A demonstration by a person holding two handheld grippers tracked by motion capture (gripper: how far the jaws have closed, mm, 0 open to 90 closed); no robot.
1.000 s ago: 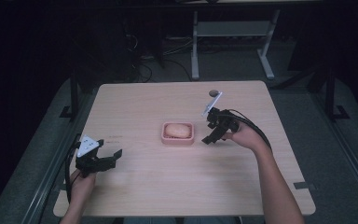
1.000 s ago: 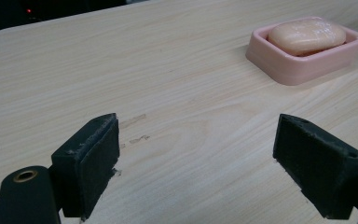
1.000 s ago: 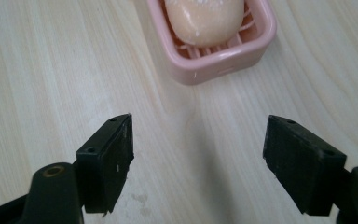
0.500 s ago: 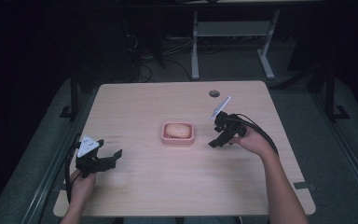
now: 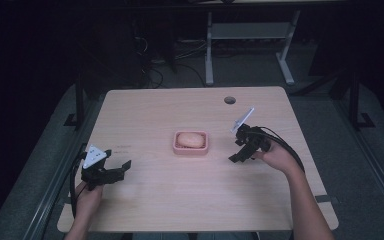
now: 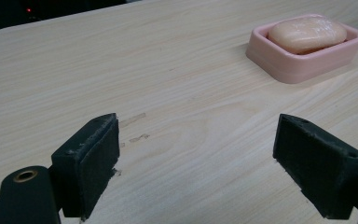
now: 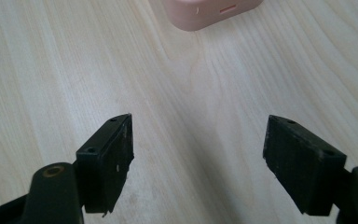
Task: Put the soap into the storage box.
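Two claws over a pale wooden desk (image 5: 145, 115), both spread wide with nothing gripped. Left claw (image 5: 120, 169) low near the front-left corner, jaws aimed toward a pink soap dish (image 5: 191, 143) at desk centre, well apart from it. Bar of soap (image 5: 190, 139) lying inside that dish. Right claw (image 5: 236, 156) tilted down just right of the dish, near but not touching. Bare wood between each claw and the dish. Round cable hole (image 5: 229, 100) near the far edge.

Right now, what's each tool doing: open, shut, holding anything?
Left tool: open, holding nothing, low over the table.
Right tool: open, holding nothing, beside the soap dish.
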